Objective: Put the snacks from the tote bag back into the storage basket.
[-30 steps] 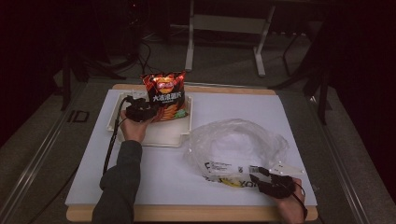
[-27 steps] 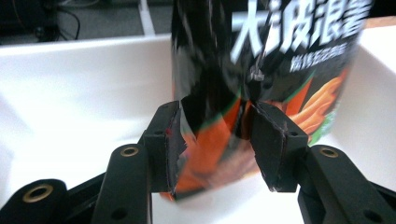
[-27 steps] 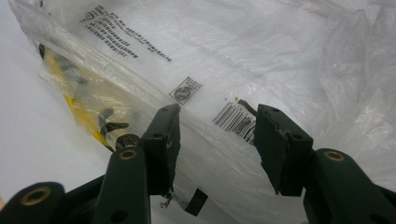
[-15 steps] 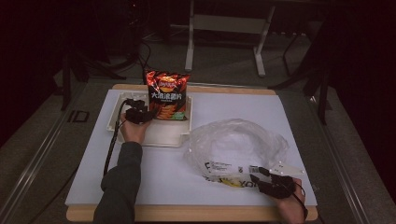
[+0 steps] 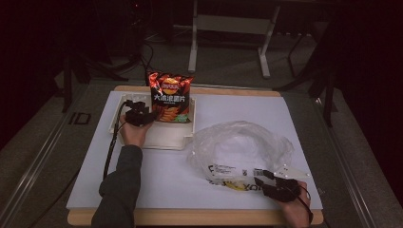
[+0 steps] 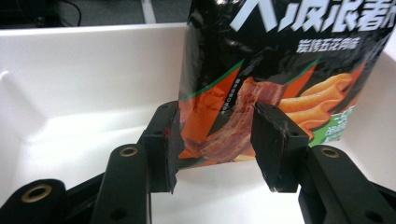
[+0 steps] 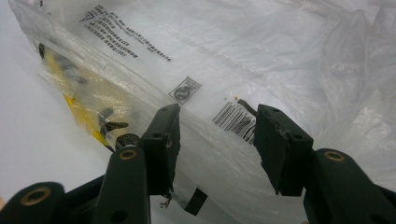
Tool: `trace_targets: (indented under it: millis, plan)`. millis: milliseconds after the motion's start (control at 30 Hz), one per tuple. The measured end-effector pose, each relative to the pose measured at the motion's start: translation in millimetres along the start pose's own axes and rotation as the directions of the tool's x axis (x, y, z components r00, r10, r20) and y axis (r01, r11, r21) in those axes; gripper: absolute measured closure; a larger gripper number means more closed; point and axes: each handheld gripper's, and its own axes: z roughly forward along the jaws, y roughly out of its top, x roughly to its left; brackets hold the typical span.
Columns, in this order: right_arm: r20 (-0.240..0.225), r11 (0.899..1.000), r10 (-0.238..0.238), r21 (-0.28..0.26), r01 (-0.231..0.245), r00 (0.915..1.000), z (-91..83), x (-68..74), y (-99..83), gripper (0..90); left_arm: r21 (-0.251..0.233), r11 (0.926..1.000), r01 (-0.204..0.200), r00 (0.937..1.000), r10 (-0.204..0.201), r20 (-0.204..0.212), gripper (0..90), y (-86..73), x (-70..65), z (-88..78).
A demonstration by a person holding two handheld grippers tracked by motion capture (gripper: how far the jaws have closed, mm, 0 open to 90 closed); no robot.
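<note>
White covers the table top [image 5: 157,190], and on it, seen from the high view, a white tray [image 5: 164,137] sits toward the far left with a red-and-black snack bag [image 5: 169,97] standing upright in it. My left gripper [image 5: 139,115] is in the tray at the bag's left side, my left hand [image 5: 134,134] just behind it. To the right of the tray lies a crumpled clear plastic bag [image 5: 240,152], and my right gripper [image 5: 279,186] rests at its near edge, well apart from the tray. In the left gripper view, my left gripper [image 6: 215,144] has its jaws spread wide, the lower part of the snack bag [image 6: 280,79] showing between them against the tray's white wall [image 6: 88,70]; I cannot tell whether the pads touch it. In the right gripper view, my right gripper [image 7: 217,144] is likewise wide apart, its jaws over the printed plastic bag [image 7: 261,60] beside a barcode [image 7: 236,122], gripping nothing I can see.
</note>
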Motion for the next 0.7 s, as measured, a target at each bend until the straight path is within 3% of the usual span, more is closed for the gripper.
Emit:
trace_targets:
  millis: [700]
  plan:
    - [-0.001, 1.000, -0.006, 0.004, 0.006, 1.0000, 0.4, 1.3, 0.6, 50.3, -0.059, 0.9950, -0.080, 0.9963, 0.082, 0.025, 52.9, 7.9, -11.7, -28.5]
